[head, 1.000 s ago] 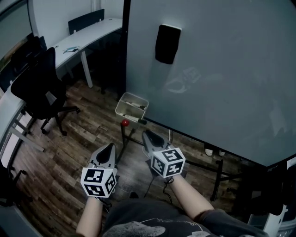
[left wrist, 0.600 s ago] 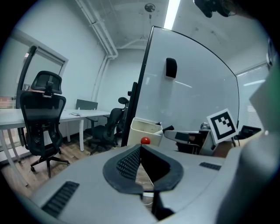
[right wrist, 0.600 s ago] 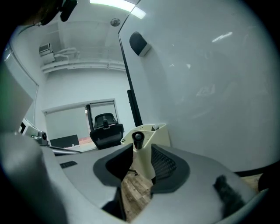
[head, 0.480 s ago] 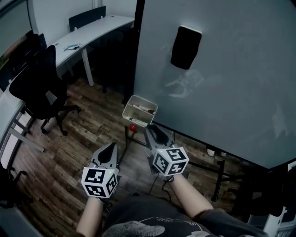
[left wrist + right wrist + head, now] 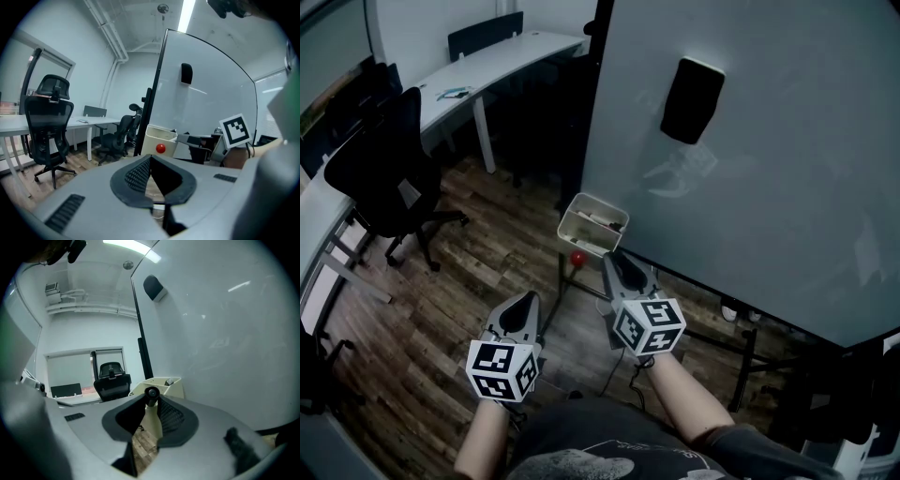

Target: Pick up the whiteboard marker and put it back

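The whiteboard marker (image 5: 152,418) has a pale body and a black end (image 5: 151,393), and I see it end-on in the right gripper view. My right gripper (image 5: 150,401) is shut on it and holds it just below and in front of the white tray (image 5: 592,225), which hangs at the whiteboard's (image 5: 787,169) lower left corner. In the head view the right gripper (image 5: 617,262) points at that tray, and the marker itself is hard to make out. My left gripper (image 5: 523,302) hangs lower left over the floor, its jaws shut and empty (image 5: 150,158).
A black eraser (image 5: 691,99) sticks to the whiteboard. A red knob (image 5: 577,257) sits under the tray, which holds a few pens. The board's black stand legs (image 5: 748,352) cross the wooden floor. An office chair (image 5: 384,178) and a white desk (image 5: 497,61) stand to the left.
My right gripper has carried the marker up and forward, closer to the white tray. My view has shifted toward the whiteboard. The left gripper has hardly moved.
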Motion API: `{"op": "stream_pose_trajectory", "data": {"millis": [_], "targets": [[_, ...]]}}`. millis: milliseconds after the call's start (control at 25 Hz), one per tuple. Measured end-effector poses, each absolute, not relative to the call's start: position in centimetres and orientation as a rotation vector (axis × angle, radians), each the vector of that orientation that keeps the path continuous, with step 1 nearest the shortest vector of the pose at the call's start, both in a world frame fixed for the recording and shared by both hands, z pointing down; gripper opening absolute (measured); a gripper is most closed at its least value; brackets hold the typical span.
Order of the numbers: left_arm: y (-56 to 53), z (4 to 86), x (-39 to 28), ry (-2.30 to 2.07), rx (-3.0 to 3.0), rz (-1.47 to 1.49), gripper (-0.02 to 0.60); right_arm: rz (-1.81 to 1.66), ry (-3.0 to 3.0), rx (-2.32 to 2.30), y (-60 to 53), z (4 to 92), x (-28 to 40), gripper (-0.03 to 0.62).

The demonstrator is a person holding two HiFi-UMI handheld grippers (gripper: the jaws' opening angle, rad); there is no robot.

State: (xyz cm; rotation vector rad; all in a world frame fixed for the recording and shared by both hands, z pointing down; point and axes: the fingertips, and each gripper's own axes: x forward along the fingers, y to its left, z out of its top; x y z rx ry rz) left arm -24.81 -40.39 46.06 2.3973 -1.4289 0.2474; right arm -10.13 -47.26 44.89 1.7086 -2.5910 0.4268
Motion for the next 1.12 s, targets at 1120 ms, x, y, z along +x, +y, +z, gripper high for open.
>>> {"op": "stream_pose_trajectory", "data": {"millis": [1120], "targets": [[-31.4, 42.1, -18.3, -1.577, 2.392, 0.223, 0.014, 0.208, -2.812, 1.637, -37.6, 36.8, -3.4, 0.086]]}}
